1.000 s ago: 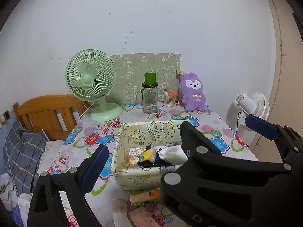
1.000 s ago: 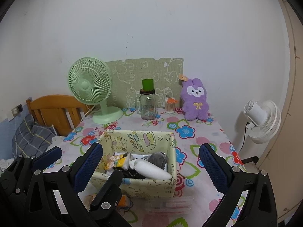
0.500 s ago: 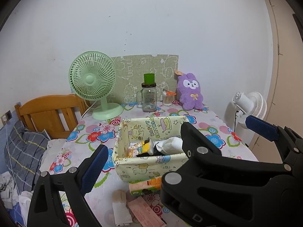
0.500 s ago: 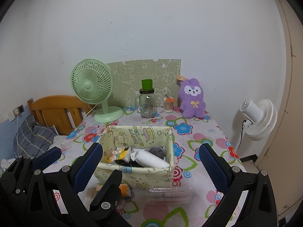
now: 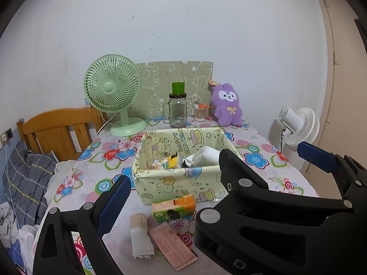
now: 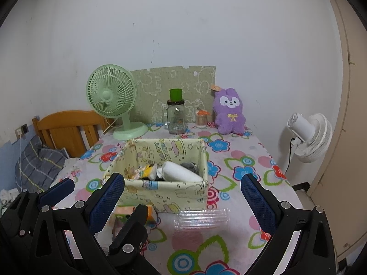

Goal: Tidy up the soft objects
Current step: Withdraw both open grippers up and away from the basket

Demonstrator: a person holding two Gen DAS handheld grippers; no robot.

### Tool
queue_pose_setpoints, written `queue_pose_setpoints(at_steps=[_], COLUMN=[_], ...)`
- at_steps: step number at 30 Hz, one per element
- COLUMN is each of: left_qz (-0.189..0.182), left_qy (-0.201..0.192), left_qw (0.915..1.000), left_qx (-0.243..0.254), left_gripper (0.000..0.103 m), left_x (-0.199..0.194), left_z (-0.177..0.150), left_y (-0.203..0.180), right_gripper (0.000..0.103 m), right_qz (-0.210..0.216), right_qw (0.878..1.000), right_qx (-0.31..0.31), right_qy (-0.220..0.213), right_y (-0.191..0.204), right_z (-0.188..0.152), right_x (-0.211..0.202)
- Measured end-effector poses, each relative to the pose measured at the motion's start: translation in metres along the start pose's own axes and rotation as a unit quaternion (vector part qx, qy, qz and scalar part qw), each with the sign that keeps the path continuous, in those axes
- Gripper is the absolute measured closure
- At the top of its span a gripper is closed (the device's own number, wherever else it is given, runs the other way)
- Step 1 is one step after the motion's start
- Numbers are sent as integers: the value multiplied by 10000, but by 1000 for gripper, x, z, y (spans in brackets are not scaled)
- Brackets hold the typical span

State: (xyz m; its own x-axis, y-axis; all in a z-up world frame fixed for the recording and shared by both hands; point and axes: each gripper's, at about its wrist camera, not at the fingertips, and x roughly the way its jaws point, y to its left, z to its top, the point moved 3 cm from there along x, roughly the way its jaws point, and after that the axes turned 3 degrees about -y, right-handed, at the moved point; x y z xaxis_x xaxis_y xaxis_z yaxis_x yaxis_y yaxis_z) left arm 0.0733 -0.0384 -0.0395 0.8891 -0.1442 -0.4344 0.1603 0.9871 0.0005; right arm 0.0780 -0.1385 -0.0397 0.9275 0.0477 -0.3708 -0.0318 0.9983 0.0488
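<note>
A pale yellow fabric basket (image 5: 179,183) (image 6: 165,194) stands mid-table. It holds a white roll (image 5: 205,154) (image 6: 181,173), a yellow printed piece (image 6: 146,171) and a grey piece (image 6: 189,166). In front of it lie an orange-green tissue pack (image 5: 174,208), a beige rolled cloth (image 5: 140,238) and a pink packet (image 5: 172,243). A purple plush bunny (image 5: 227,105) (image 6: 230,112) sits at the far edge. My left gripper (image 5: 197,190) is open and empty, short of the basket. My right gripper (image 6: 183,201) is open and empty too, its fingers overlapping the left one's.
A green desk fan (image 5: 112,91), a glass jar with a green lid (image 5: 177,112) and a cotton-swab tub (image 5: 199,112) stand at the back. A clear plastic case (image 6: 201,216) lies before the basket. A white fan (image 6: 309,135) stands right; a wooden headboard (image 5: 59,128) and plaid bedding lie left.
Both grippers have drawn back from the basket, which now looks smaller and farther. The tissue pack, rolled cloth and pink packet have come fully into view. Both grippers stay open.
</note>
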Motion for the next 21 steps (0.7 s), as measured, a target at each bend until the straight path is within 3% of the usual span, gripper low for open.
queue_pose_setpoints(at_steps=[21], left_qz=[35], left_qy=[366], left_qw=[9991], left_qx=[-214], left_gripper=[6], left_x=[18], left_z=[-48], left_y=[3], right_gripper=[1], right_qz=[87], right_qw=[9993], right_qx=[37], right_qy=[371], right_y=[2], right_z=[-50], right_x=[18])
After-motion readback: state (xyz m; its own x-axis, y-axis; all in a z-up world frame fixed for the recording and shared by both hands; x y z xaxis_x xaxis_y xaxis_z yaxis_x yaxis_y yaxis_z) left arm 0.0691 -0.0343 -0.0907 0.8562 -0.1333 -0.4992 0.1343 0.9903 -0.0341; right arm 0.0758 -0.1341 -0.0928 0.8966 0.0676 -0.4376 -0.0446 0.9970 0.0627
